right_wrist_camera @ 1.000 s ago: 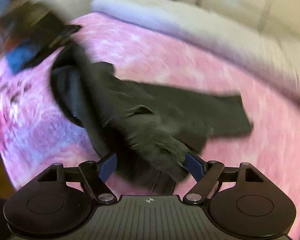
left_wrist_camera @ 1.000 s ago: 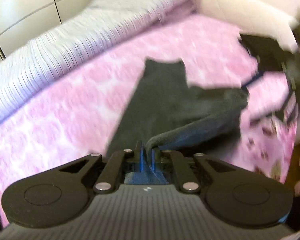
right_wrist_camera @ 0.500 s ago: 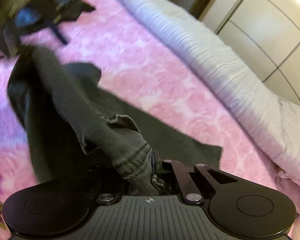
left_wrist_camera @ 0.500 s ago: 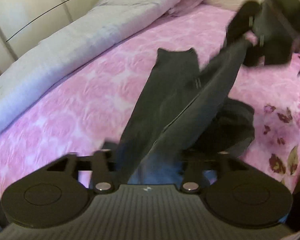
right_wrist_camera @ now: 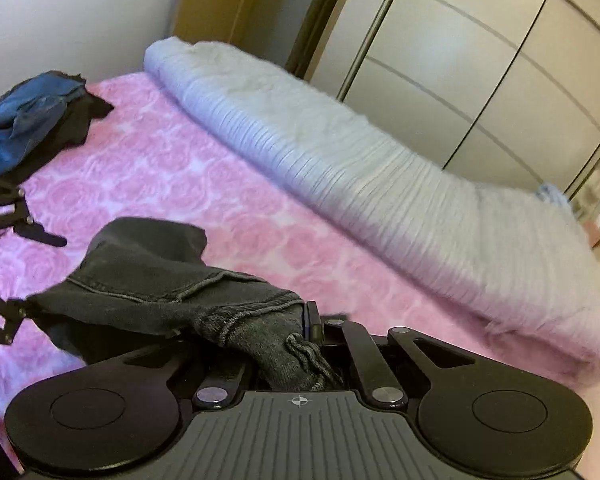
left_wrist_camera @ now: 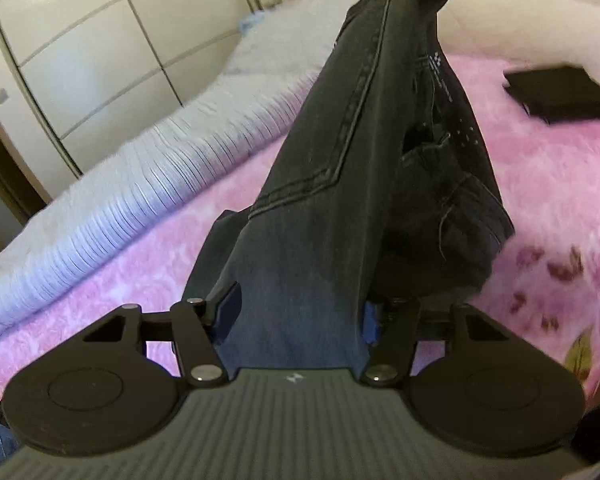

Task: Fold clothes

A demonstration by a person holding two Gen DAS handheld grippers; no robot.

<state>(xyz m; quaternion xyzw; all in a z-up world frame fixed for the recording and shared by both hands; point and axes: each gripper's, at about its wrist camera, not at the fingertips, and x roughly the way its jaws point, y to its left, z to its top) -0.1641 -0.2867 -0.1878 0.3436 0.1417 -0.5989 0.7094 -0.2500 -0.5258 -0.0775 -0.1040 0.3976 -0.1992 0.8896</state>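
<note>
Left wrist view: my left tongs (left_wrist_camera: 298, 312) stand apart with the dark jeans (left_wrist_camera: 352, 152) hanging between the blue pads (left_wrist_camera: 229, 307); the jaws are closing slightly, and I cannot confirm that they press the cloth. The garment rises toward the upper edge of the view, clear of the pink bed (left_wrist_camera: 148, 240). A folded dark item (left_wrist_camera: 560, 94) lies far right.

Right wrist view: my right tongs (right_wrist_camera: 306, 336) are clamped together on the jeans' waistband (right_wrist_camera: 256, 320); the rest drapes left over the bed (right_wrist_camera: 180, 184). A heap of unfolded clothes (right_wrist_camera: 32, 120) waits far left.

Judgement: lift-and-straighten stage. Next move calls for a second firm grip lower down, then laying the jeans flat.
</note>
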